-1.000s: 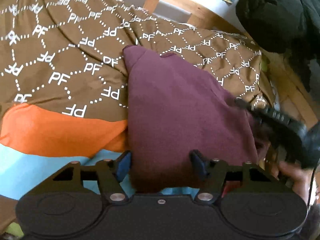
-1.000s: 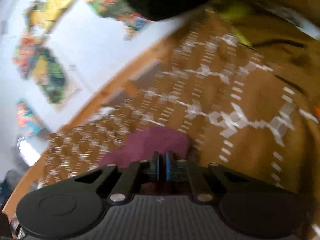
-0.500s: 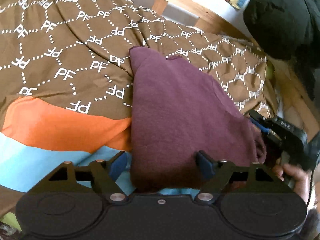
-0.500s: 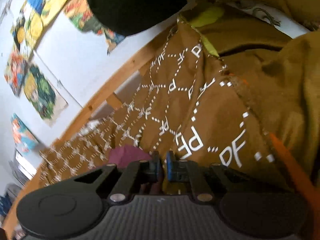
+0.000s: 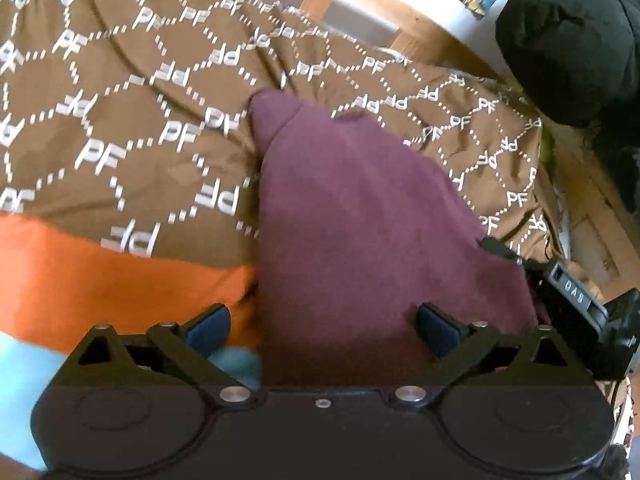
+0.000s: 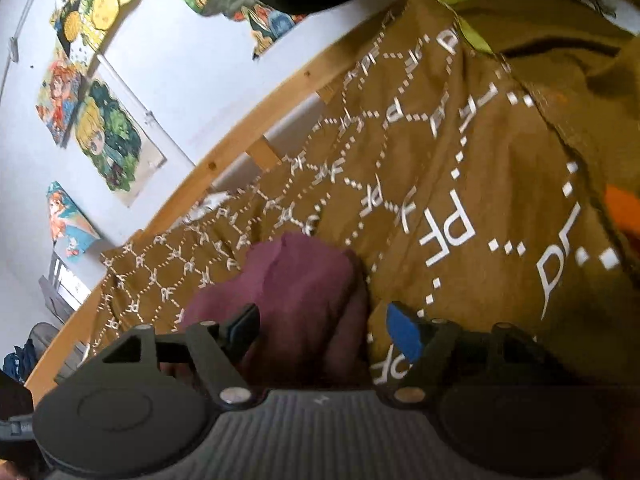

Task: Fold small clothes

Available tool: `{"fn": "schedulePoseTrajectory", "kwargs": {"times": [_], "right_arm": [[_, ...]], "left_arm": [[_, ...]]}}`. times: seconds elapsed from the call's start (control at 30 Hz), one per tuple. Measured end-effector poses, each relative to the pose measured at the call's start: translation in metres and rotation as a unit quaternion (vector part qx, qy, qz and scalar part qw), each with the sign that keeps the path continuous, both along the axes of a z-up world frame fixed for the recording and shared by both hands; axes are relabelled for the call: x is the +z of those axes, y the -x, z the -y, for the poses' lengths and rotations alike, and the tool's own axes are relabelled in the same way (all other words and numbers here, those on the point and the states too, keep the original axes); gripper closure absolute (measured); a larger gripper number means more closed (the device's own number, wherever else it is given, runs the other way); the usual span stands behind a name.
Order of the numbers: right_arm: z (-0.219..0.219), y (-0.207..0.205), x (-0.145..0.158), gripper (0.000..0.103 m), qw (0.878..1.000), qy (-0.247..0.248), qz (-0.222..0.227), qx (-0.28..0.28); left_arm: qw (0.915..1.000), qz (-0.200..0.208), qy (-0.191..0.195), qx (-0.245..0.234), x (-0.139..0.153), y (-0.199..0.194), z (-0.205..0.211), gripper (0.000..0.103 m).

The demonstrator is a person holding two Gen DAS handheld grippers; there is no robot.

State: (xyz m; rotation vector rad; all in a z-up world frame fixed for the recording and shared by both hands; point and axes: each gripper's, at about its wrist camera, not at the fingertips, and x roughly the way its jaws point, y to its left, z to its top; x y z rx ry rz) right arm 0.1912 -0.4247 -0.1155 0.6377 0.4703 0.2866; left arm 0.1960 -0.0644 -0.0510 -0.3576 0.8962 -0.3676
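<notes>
A folded maroon garment (image 5: 360, 216) lies on a brown bedspread (image 5: 120, 120) printed with white letters. My left gripper (image 5: 322, 328) hovers at its near edge, jaws still opening wide; the cloth lies between the blue pads (image 5: 208, 326) but they do not press it. In the right wrist view the same maroon garment (image 6: 296, 280) lies ahead of my right gripper (image 6: 320, 330), whose jaws are opening with the cloth's edge between them, untouched. The right gripper's black body (image 5: 576, 304) shows at the garment's right side in the left wrist view.
An orange and light blue band (image 5: 100, 280) of the bedding lies at the near left. A wooden bed rail (image 6: 240, 148) runs along the white wall with several posters (image 6: 108, 136). A black bundle (image 5: 568, 48) sits at the far right.
Both grippers let go of the maroon garment: the right went from shut to open, the left spread wider. Both sank a little toward the bed, and the garment now rests flat.
</notes>
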Motion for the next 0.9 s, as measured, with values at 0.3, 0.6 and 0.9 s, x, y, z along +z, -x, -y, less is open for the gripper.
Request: {"fn": "schedulePoseTrajectory", "kwargs": {"times": [0.3, 0.6, 0.9], "right_arm": [[-0.004, -0.004, -0.007, 0.038, 0.999, -0.030, -0.005, 0.011], [-0.011, -0.004, -0.007, 0.036, 1.000, -0.011, -0.008, 0.006], [-0.014, -0.003, -0.006, 0.032, 1.000, -0.003, -0.005, 0.000]], "left_arm": [[0.9998, -0.006, 0.016, 0.004, -0.002, 0.007, -0.009, 0.003], [0.9999, 0.003, -0.010, 0.010, -0.005, 0.009, -0.001, 0.001], [0.9999, 0.009, -0.009, 0.002, -0.006, 0.009, -0.004, 0.001]]}}
